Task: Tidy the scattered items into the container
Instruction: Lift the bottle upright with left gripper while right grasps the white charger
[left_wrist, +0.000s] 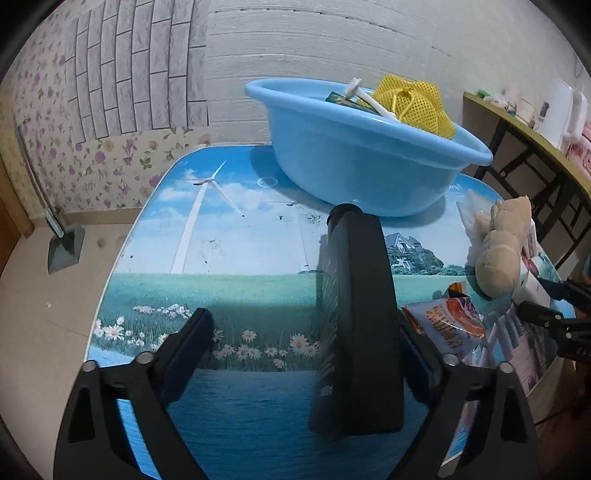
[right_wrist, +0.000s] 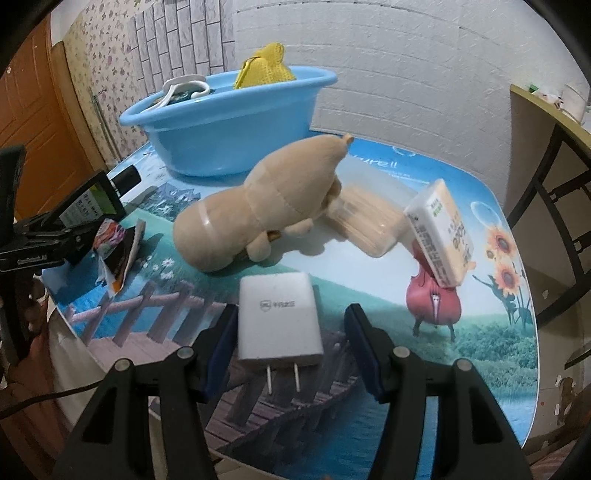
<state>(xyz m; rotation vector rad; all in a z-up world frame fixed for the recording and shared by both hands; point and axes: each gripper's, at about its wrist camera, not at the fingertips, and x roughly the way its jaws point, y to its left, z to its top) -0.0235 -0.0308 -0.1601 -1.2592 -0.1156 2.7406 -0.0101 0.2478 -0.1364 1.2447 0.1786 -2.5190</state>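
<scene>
Blurred label on black bottle (left_wrist: 354, 317)

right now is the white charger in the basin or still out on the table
Out. The white charger lies flat on the table, prongs toward the camera, well short of the blue basin.

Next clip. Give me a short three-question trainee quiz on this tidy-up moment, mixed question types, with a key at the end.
1. True or false: the white charger already lies in the blue basin.
2. What stands between the open jaws of the left claw? A) plush toy B) black bottle C) snack packet
3. Fill in: the yellow mesh bag sits inside the ____.
Key: 1 false, it is on the table between the right claw's jaws; 2 B; 3 basin.
</scene>
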